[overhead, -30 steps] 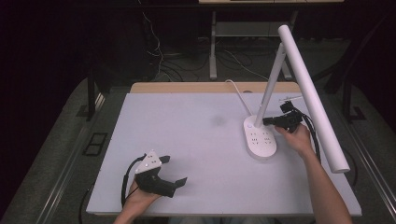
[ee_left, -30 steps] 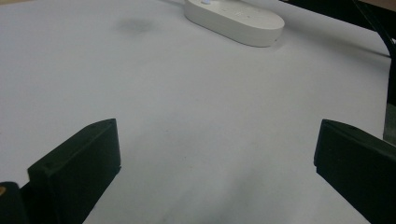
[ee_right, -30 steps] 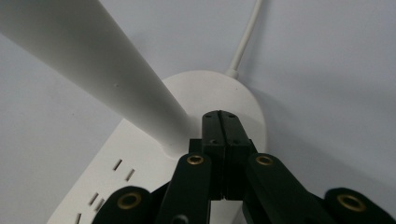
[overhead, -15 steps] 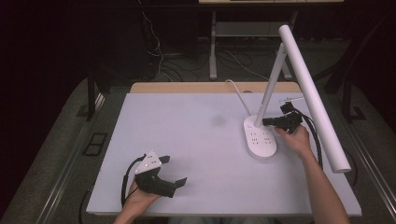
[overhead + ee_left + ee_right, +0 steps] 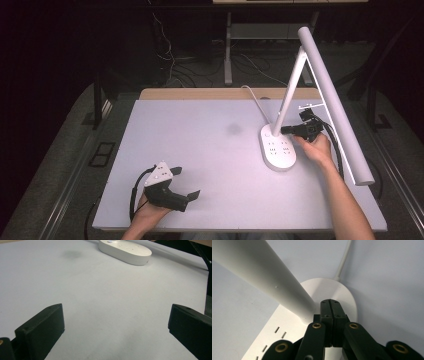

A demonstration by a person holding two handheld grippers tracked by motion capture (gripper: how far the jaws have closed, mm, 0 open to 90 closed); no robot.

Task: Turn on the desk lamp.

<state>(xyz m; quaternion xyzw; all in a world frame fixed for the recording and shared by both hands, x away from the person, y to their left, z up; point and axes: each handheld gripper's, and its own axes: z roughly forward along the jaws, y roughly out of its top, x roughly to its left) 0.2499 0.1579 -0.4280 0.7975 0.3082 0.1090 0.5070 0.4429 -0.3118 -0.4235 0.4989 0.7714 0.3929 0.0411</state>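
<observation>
Change since earlier frame, left side: the left tongs (image 5: 192, 195) had barely shifted, a touch nearer the front edge; otherwise as half a second before.
Change since earlier frame, right side: none seen; the right tongs (image 5: 285, 130) stayed at the foot of the lamp stem.
Left tongs: held low over the front-left of the tabletop (image 5: 200, 145), jaws spread wide with nothing between them; in the left gripper view the two black jaws stood far apart over bare white surface.
Left hand (image 5: 150, 212): came in from the bottom edge, a black cable looping beside it.
Tabletop mark: a faint dark smudge (image 5: 233, 129) near the middle.
Lamp base (image 5: 278, 148): white oval with small slots, right of centre, well apart from the left tongs.
Lamp stem (image 5: 287, 92): rose tilted from the back of the base; a white cord (image 5: 252, 95) ran from the base toward the far edge.
Right tongs: jaws pressed together with nothing between, tips just beside the stem's foot over the base; contact could not be told.
Lamp head (image 5: 335, 105): long white bar slanting above the right hand (image 5: 315, 148), partly covering the gripper body.
</observation>
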